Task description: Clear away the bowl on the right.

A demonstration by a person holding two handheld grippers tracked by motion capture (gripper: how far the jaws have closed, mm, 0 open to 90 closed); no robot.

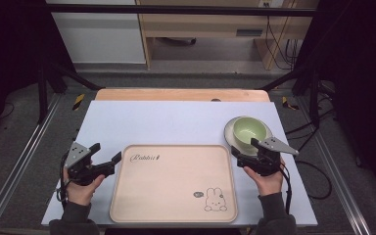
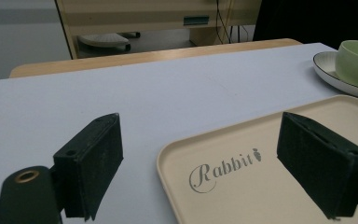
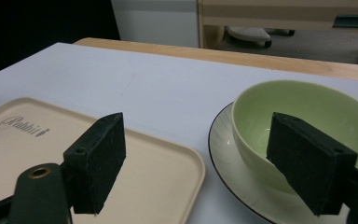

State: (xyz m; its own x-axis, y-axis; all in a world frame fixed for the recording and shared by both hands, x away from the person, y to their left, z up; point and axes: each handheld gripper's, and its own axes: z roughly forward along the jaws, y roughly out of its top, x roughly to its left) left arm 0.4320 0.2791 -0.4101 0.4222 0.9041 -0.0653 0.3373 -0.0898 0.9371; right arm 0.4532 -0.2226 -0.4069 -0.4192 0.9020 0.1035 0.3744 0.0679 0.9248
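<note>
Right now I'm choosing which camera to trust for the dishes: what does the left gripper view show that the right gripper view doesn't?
The left gripper view alone shows the tray's Rabbit lettering close and readable, lying between its own open jaws.

The right gripper view alone looks into the green bowl's hollow, with the plate's dark-edged rim beside the tray corner.

Both show the tray, the bowl on the plate, the pale mat and the wooden table edge behind.

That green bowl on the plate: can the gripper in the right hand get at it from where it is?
Probably yes. The right gripper sits just short of the green bowl on its plate, jaws open with nothing between them, and the near rim faces it. The tray lies off to the side.
</note>
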